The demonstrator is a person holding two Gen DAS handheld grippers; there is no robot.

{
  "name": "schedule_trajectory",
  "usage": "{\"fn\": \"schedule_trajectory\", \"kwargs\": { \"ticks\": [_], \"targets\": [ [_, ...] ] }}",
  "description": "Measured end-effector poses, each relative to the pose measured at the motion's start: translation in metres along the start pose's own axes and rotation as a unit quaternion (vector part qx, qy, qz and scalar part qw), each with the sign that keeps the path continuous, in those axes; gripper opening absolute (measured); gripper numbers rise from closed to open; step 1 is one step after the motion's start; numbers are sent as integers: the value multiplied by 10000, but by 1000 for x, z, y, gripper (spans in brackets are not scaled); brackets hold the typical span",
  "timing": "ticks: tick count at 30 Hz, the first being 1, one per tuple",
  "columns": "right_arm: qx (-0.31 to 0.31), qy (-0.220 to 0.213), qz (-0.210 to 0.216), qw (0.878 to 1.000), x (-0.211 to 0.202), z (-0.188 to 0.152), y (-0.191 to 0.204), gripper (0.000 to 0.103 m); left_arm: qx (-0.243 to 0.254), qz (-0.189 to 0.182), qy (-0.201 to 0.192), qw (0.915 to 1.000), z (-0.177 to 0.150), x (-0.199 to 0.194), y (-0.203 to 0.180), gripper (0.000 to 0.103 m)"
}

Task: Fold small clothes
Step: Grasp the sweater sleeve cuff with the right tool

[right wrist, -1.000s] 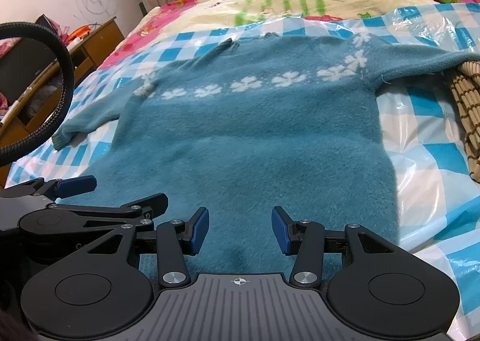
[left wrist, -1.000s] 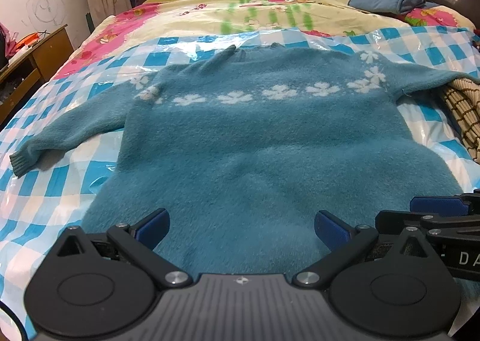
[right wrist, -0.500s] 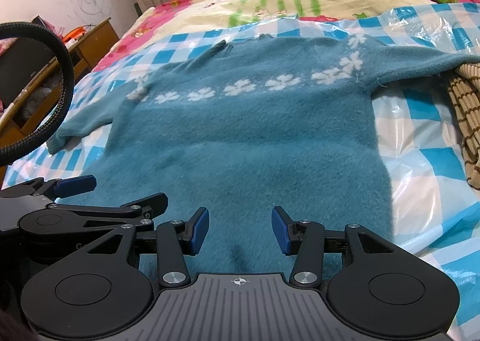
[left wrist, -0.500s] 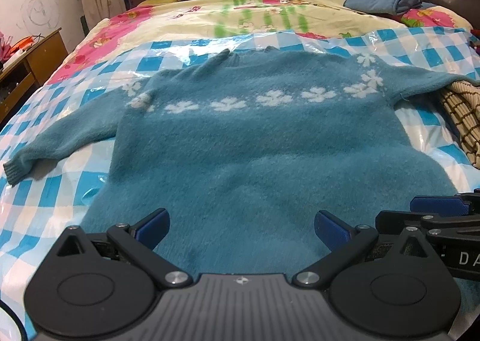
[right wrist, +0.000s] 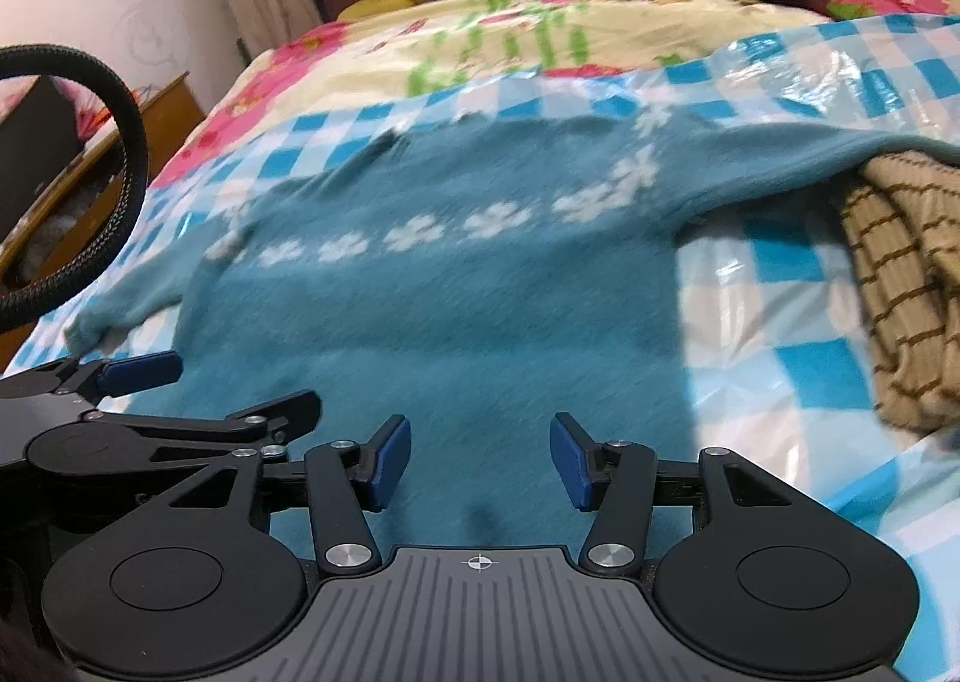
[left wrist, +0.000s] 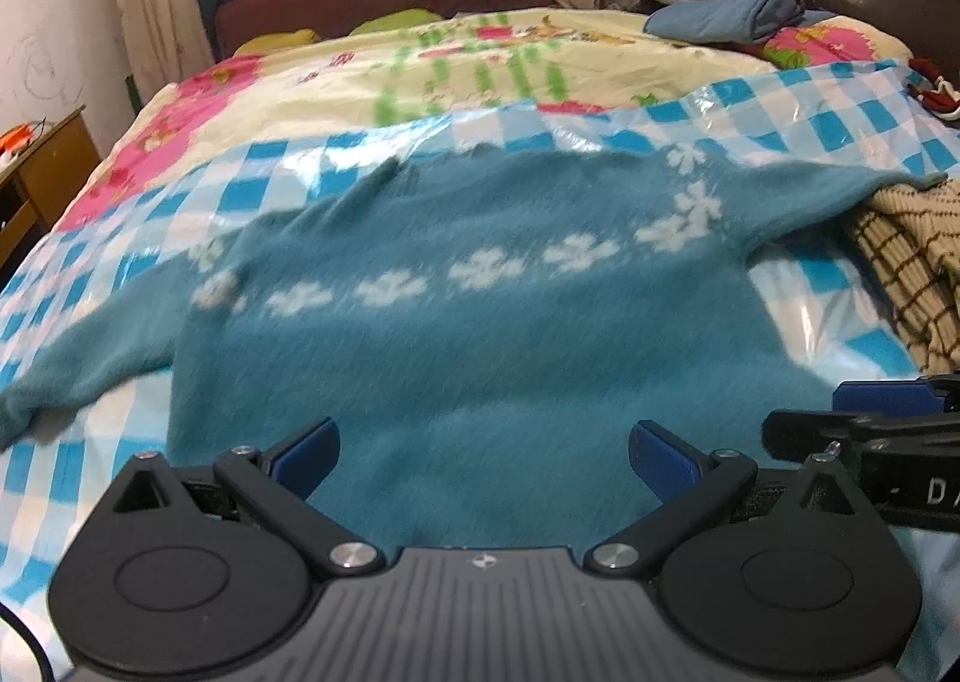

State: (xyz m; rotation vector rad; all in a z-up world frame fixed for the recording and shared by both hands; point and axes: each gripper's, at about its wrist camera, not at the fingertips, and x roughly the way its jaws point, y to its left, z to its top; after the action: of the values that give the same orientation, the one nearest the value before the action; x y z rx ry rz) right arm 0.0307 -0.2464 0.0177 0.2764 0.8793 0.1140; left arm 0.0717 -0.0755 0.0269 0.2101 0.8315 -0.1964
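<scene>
A small teal sweater [left wrist: 480, 334] with a band of white flowers lies flat, front up, on a blue-and-white checked plastic sheet [left wrist: 270, 184]; it also shows in the right wrist view [right wrist: 456, 310]. Its sleeves spread left and right. My left gripper [left wrist: 483, 457] is open and empty above the sweater's bottom hem. My right gripper [right wrist: 480, 460] is open and empty, also above the hem, to the right of the left one. The hem itself is hidden behind the gripper bodies.
A tan checked knit garment [left wrist: 906, 256] lies at the right, under the sweater's right sleeve end; it also shows in the right wrist view [right wrist: 900, 286]. A folded blue cloth [left wrist: 732, 16] lies at the far right of the bed. A wooden cabinet [left wrist: 42, 166] stands left.
Both views have tilted up and shifted: the sweater sits lower in the frames and more of the bed's far end and headboard shows. Both grippers stay open.
</scene>
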Motion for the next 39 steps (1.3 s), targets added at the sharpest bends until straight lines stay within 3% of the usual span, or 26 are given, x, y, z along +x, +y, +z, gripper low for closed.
{"fn": "schedule_trajectory", "kwargs": {
  "ticks": [13, 18, 23, 25, 31, 37, 38, 39],
  "targets": [
    [874, -817, -676, 9905, -4, 78, -104, 51, 221, -370, -466, 9980, 76, 36, -59, 103],
    [1590, -1054, -1032, 9762, -3, 101, -169, 51, 326, -568, -566, 9962, 95, 51, -88, 103],
    [2588, -1157, -1084, 9528, 7, 110, -231, 51, 397, -665, -565, 9954, 99, 57, -103, 103],
    [2930, -1259, -922, 9433, 10, 111, -248, 51, 391, -681, -494, 9957, 98, 62, -106, 103],
    [3601, -1447, -885, 9174, 21, 113, -274, 51, 320, -712, -354, 9963, 92, 68, -108, 103],
    [3813, -1698, -1083, 9023, 34, 118, -285, 50, 239, -714, -361, 9965, 90, 66, -104, 103],
    [3828, -1730, -1081, 9010, 37, 120, -287, 49, 235, -712, -354, 9966, 90, 67, -103, 103],
    [3880, -1735, -1069, 8989, 39, 121, -290, 38, 234, -711, -349, 9966, 90, 67, -102, 103]
  ]
}}
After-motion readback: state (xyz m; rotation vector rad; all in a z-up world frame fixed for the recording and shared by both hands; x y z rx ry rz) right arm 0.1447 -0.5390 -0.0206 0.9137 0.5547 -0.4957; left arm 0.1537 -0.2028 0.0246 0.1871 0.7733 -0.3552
